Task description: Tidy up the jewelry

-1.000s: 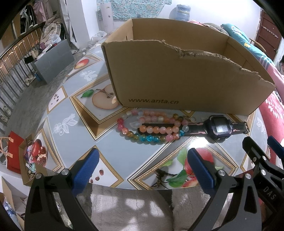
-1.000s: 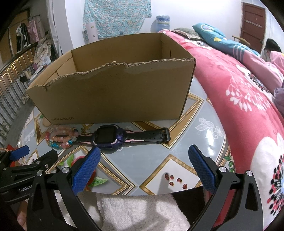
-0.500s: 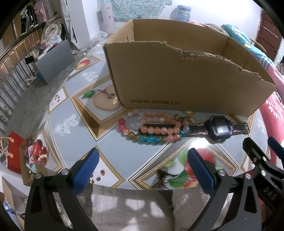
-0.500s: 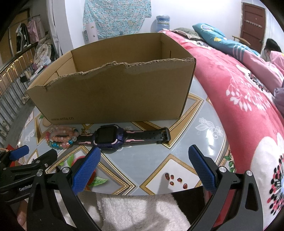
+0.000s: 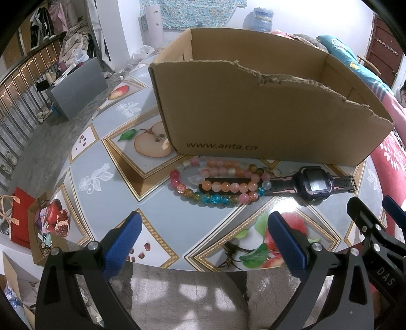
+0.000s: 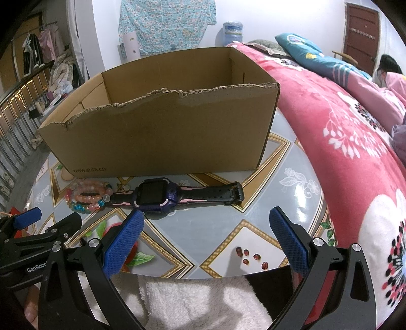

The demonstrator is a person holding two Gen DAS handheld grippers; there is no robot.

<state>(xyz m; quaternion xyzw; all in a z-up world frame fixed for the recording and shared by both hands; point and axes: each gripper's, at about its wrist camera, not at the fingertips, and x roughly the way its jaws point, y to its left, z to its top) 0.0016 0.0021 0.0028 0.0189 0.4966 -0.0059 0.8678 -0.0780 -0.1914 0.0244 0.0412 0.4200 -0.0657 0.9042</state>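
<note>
On the table (image 5: 101,175), before the cardboard box (image 5: 253,114), bracelets (image 5: 218,186) lay ahead of the open, empty left tool (image 5: 203,243); the watch (image 6: 156,194), strap crosswise, lay nearer the open right tool (image 6: 206,238).

even indoor light, sharp focus; mild glare on the glossy table (image 5: 106,182); strong fisheye bending, black vignette at corners.

We see a lived-in home bedroom: a bed under a red floral quilt (image 6: 337,132) on the right, hanging clothes (image 5: 48,22) far left, a fruit-printed glossy table (image 5: 106,162), a brown wooden door (image 6: 361,25) far right.
</note>
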